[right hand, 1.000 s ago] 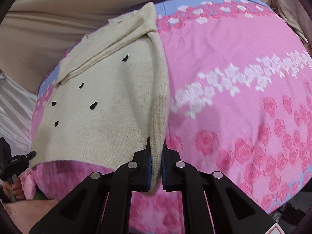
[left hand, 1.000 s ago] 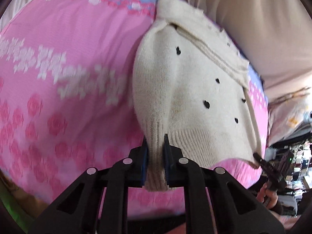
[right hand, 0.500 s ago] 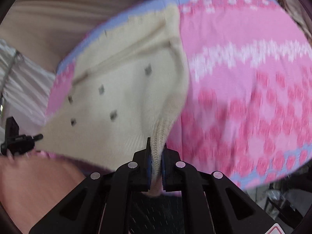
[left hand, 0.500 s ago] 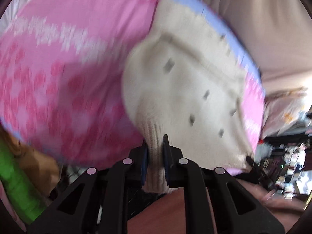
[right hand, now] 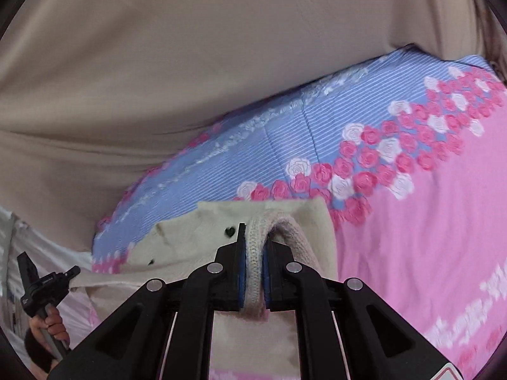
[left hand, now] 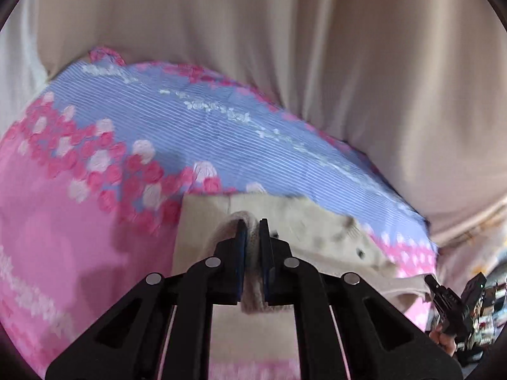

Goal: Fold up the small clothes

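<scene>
A small cream knit sweater (left hand: 310, 228) with black heart dots lies on a pink and blue flowered bedsheet (left hand: 79, 221). My left gripper (left hand: 252, 224) is shut on its ribbed hem, held low over the sweater near its far collar end. My right gripper (right hand: 253, 231) is shut on the ribbed hem at the other corner, the knit looping over the sweater (right hand: 190, 240) beneath. The hem is doubled over the body. Each view shows the other gripper at its edge: the right one (left hand: 450, 300), the left one (right hand: 44, 285).
The flowered sheet (right hand: 427, 221) has a blue striped band along its far edge. Beige fabric (left hand: 317, 63) rises behind the bed. Cluttered shelves (left hand: 484, 310) show at the far right of the left wrist view.
Both grippers have carried the sweater's hem forward over its body toward the collar end. The views now look low across the far blue edge of the sheet.
</scene>
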Motion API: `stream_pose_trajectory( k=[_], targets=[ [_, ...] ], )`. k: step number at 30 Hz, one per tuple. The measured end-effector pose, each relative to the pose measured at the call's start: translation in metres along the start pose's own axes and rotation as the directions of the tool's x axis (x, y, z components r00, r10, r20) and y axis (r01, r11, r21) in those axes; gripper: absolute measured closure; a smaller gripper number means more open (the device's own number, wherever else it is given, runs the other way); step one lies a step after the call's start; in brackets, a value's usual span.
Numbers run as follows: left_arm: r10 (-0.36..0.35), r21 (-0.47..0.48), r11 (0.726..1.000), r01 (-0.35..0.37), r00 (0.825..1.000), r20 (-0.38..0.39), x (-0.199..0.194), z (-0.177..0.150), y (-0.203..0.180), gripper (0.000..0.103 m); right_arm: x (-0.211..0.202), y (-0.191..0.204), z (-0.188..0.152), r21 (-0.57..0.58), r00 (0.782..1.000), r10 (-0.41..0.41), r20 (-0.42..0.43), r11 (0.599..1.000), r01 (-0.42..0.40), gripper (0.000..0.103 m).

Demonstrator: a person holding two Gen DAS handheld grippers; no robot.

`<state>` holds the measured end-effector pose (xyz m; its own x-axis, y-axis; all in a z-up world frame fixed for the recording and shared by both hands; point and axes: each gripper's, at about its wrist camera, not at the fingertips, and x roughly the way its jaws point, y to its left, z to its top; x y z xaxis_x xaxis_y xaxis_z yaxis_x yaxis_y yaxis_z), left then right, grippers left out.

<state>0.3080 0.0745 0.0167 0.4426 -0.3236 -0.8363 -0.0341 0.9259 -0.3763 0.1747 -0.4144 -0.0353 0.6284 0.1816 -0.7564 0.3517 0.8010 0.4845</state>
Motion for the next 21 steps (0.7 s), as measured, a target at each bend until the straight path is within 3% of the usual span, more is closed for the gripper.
stream_pose_trajectory(
  k=[4, 6, 7, 8, 9, 11, 12, 13, 14, 15, 18, 21],
  targets=[
    [0.151, 0.06, 0.987, -0.15, 0.988, -0.02, 0.08, 0.019, 0.001, 0.094, 0.079, -0.009, 0.02, 0.037, 0.991, -0.075, -0.109, 0.996, 0.079, 0.088],
    [0.181, 0.042, 0.983, -0.18, 0.983, -0.018, 0.1, 0.025, 0.01, 0.093, 0.1, -0.016, 0.023, 0.06, 0.985, -0.113, -0.132, 0.991, 0.122, 0.088],
    [0.166, 0.003, 0.986, -0.166, 0.986, -0.01, 0.103, 0.026, 0.018, 0.091, 0.101, -0.017, 0.022, 0.07, 0.986, -0.107, -0.127, 0.991, 0.117, 0.087],
    [0.147, -0.034, 0.989, -0.147, 0.989, 0.0, 0.1, 0.028, 0.027, 0.082, 0.097, -0.017, 0.021, 0.073, 0.989, -0.099, -0.107, 0.992, 0.107, 0.087],
    [0.152, -0.063, 0.987, -0.151, 0.988, 0.015, 0.095, 0.028, 0.034, 0.067, 0.092, -0.017, 0.019, 0.068, 0.993, -0.09, -0.082, 0.993, 0.095, 0.086],
    [0.176, -0.101, 0.98, -0.169, 0.982, 0.063, 0.081, 0.026, 0.046, 0.055, 0.084, -0.019, 0.018, 0.054, 0.996, -0.071, -0.052, 0.996, 0.074, 0.08],
    [0.176, -0.1, 0.981, -0.167, 0.98, 0.091, 0.072, 0.024, 0.05, 0.055, 0.083, -0.021, 0.018, 0.057, 0.997, -0.062, -0.052, 0.996, 0.065, 0.077],
    [0.177, -0.076, 0.983, -0.169, 0.979, 0.105, 0.066, 0.021, 0.05, 0.055, 0.085, -0.025, 0.02, 0.07, 0.997, -0.05, -0.055, 0.996, 0.053, 0.066],
    [0.174, -0.052, 0.984, -0.169, 0.979, 0.109, 0.062, 0.018, 0.046, 0.055, 0.085, -0.027, 0.023, 0.083, 0.998, -0.05, -0.045, 0.995, 0.054, 0.047],
    [0.166, -0.017, 0.986, -0.165, 0.98, 0.11, 0.059, 0.014, 0.041, 0.052, 0.082, -0.029, 0.027, 0.091, 0.997, -0.072, -0.021, 0.993, 0.074, 0.043],
    [0.173, 0.061, 0.982, -0.179, 0.981, 0.09, 0.064, 0.004, 0.023, 0.037, 0.075, -0.031, 0.043, 0.099, 0.999, -0.021, 0.046, 0.995, 0.016, 0.042],
    [0.247, 0.102, 0.963, -0.251, 0.968, 0.044, 0.088, -0.006, 0.02, 0.038, 0.07, -0.035, 0.047, 0.12, 0.994, -0.101, 0.037, 0.988, 0.096, 0.042]
  ],
)
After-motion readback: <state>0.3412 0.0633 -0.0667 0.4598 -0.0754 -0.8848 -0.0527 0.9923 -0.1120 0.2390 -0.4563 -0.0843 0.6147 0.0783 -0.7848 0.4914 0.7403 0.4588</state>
